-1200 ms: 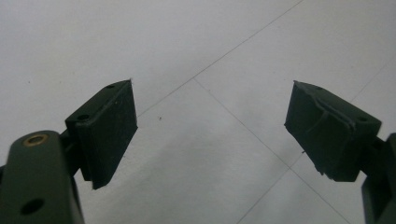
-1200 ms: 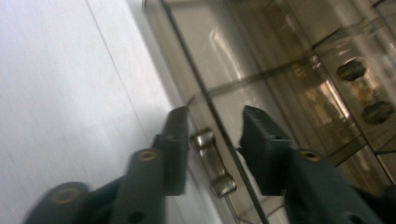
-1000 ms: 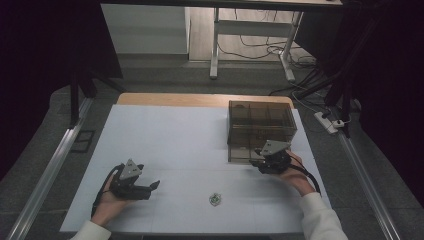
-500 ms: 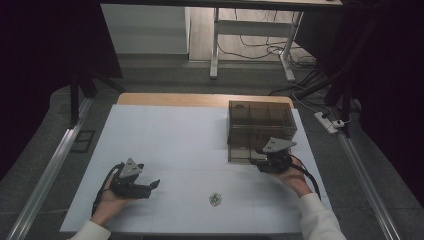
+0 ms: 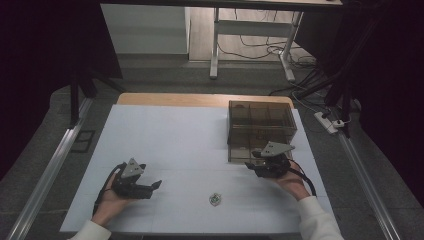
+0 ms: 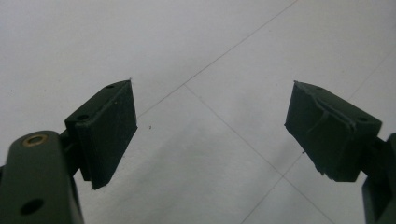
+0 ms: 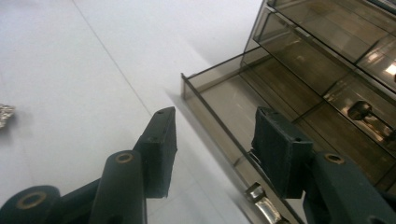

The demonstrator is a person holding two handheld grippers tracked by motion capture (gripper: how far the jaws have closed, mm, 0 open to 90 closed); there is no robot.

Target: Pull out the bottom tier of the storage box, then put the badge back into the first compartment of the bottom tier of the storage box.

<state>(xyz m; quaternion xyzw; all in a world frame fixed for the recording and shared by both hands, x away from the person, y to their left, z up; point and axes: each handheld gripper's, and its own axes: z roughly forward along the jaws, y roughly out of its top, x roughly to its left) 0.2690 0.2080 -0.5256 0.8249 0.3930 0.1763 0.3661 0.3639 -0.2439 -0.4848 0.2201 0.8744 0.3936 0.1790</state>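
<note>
Nearest the person, a small crumpled, foil-like object (image 5: 215, 199) lies alone on the white desk (image 5: 175, 135), between the two hands and touched by neither. In the right tool view it shows at the far left edge (image 7: 4, 114), well apart from the drawer.

The left tool (image 5: 150, 187) rests low on the desk in the person's hand, its jaws spread wide with nothing but bare desk (image 6: 196, 56) between them (image 6: 211, 122). It appears to be waiting.

Farther on, the right tool (image 5: 256, 166) sits at the front of the smoky transparent drawer cabinet (image 5: 260, 127). Its jaws have just been opening and now stand apart (image 7: 215, 140), straddling the front wall of the bottom drawer (image 7: 219, 100), whose metal pull (image 7: 261, 205) shows just below the pads. The pads do not seem to press on anything, so this looks like a release.

The bottom drawer is drawn out from the cabinet and its tray looks empty. So, as I judge it, the opening step is done. What seems left: picking up the small object, carrying it to the open drawer, dropping it in, and probably pushing the drawer shut. The upper drawers behind remain closed.
</note>
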